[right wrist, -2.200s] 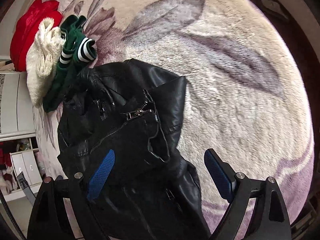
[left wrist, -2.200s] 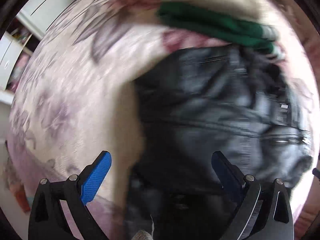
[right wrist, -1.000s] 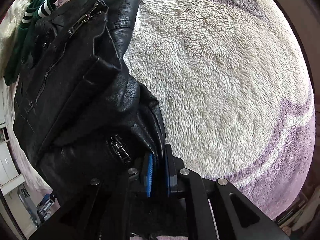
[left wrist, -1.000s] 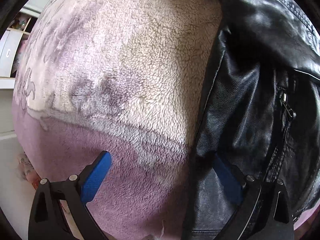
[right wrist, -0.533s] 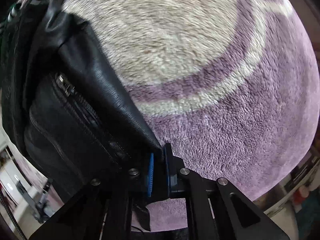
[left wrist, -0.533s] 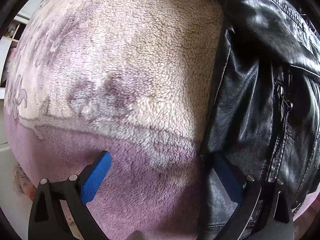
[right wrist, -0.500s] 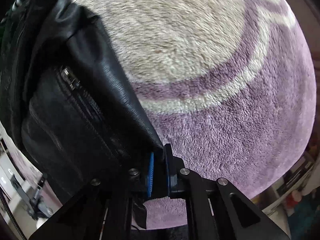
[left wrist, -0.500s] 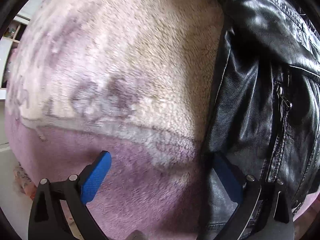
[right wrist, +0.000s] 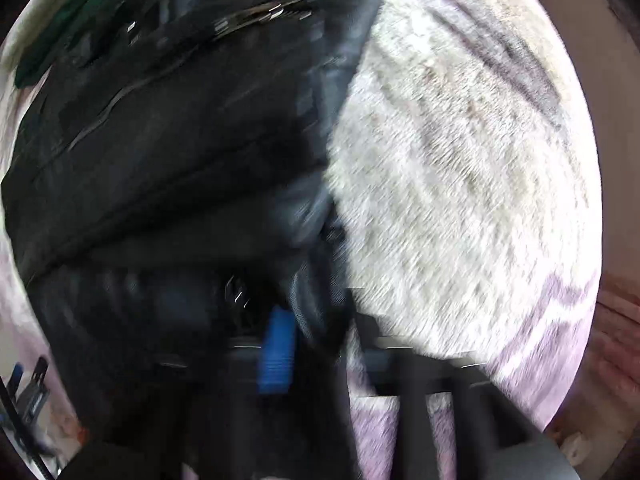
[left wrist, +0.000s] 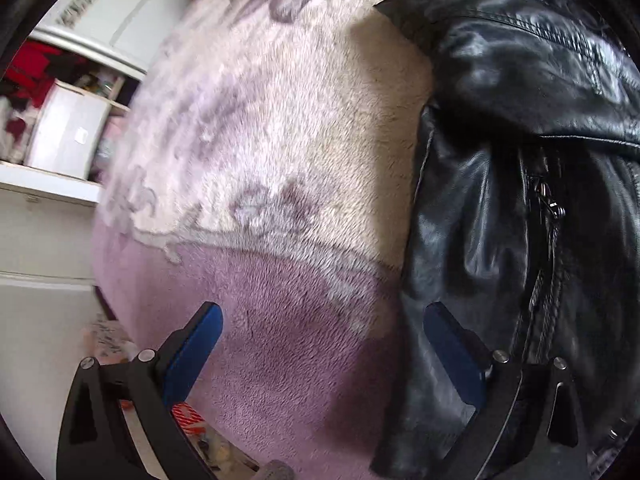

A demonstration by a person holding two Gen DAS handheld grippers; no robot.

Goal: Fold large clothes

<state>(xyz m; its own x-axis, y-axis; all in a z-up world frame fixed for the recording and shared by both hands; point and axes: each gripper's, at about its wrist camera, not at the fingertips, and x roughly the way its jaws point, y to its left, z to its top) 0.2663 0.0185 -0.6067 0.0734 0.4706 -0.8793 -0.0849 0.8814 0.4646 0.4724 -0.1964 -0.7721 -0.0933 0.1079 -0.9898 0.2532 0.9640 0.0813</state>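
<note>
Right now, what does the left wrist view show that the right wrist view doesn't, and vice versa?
Left wrist only: white shelves with a box and red items, a sharp zipper pull, and the left gripper with its fingers wide apart, one over the blanket, one at the jacket's edge.

Right wrist only: a green garment at the far edge and the right gripper, blurred, with jacket material between its fingers.

Both: the black leather jacket on the cream and purple blanket.

left gripper [left wrist: 320, 336]: black frame | blue fingers [left wrist: 192, 354] | silver screws
</note>
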